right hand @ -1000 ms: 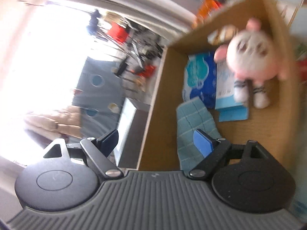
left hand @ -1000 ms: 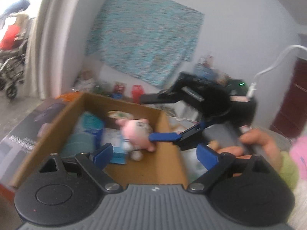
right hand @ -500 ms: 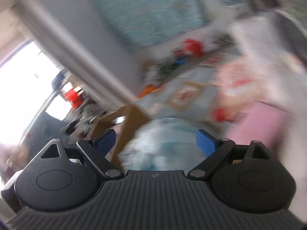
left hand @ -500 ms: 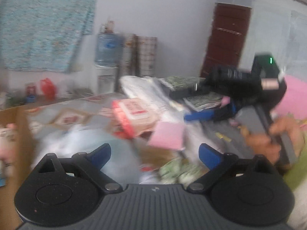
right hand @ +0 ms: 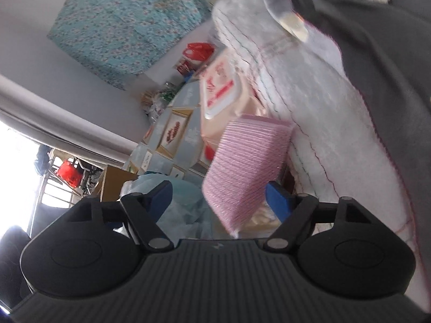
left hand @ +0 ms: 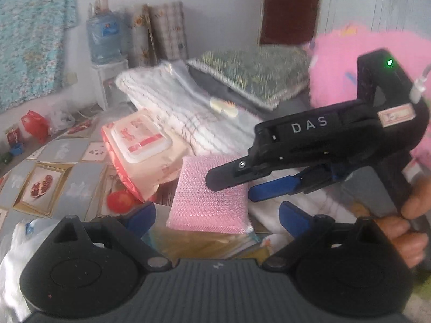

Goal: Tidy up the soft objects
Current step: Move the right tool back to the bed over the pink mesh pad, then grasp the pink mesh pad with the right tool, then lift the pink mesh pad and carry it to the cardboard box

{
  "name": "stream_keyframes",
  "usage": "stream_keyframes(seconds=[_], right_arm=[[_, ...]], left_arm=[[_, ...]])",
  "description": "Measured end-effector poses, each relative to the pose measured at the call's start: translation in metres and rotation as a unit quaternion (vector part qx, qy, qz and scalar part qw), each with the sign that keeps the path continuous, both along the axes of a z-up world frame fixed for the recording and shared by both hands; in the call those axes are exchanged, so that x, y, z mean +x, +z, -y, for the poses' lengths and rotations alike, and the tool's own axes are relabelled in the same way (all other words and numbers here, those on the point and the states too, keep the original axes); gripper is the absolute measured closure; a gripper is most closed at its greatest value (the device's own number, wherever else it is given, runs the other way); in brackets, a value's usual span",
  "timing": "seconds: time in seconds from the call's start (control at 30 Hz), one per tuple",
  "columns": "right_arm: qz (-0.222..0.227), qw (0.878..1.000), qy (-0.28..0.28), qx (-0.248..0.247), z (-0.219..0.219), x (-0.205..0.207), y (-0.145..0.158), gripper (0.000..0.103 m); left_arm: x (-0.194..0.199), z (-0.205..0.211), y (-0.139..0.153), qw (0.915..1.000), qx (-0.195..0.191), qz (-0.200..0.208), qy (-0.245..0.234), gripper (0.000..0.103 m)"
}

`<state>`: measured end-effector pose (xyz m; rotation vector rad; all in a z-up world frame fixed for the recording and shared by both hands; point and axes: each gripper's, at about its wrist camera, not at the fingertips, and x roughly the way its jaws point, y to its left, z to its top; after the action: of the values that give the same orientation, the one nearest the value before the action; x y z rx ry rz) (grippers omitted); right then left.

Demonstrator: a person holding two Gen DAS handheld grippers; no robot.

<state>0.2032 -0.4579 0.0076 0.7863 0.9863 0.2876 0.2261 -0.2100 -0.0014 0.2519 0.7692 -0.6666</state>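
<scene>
Home bedroom: pillow [left hand: 256,72] on bedding, water jug [left hand: 103,39], floral cloth [left hand: 29,35] on wall, wood door [left hand: 291,5].

Right wrist view: my right gripper [right hand: 218,199] over the pink pad [right hand: 246,167].

My jaws have just been closing and now stand apart, with the pink pad's near end between them; the blue fingertips [right hand: 277,197] show no firm press on it (contact cannot be confirmed). The pad lies tilted against a wet-wipes pack [right hand: 223,91] and beside a white quilted cloth [right hand: 317,123]. Left of the pad: a pale blue plastic bag [right hand: 186,196] and a cardboard box [right hand: 114,179].
</scene>
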Motion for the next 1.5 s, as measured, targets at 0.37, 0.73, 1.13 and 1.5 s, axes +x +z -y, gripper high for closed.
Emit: stream_keyframes(seconds=[0.37, 0.73, 1.13, 1.5], right_arm=[[-0.023, 0.998, -0.027, 0.043, 0.003, 0.02, -0.034, 0.04], [-0.014, 0.995, -0.058, 0.075, 0.012, 0.025, -0.047, 0.048], [0.014, 0.994, -0.057, 0.091, 0.023, 0.011, -0.05, 0.074], [0.032, 0.993, -0.029, 0.108, 0.03, 0.012, -0.051, 0.074]], left_arm=[[0.041, 0.02, -0.026, 0.9988, 0.027, -0.036, 0.018, 0.005], [0.049, 0.032, -0.03, 0.9987, 0.016, -0.032, 0.036, 0.038], [0.01, 0.031, -0.015, 0.9987, 0.017, -0.039, -0.029, 0.036], [0.022, 0.013, -0.011, 0.9974, 0.003, -0.072, -0.01, 0.012]])
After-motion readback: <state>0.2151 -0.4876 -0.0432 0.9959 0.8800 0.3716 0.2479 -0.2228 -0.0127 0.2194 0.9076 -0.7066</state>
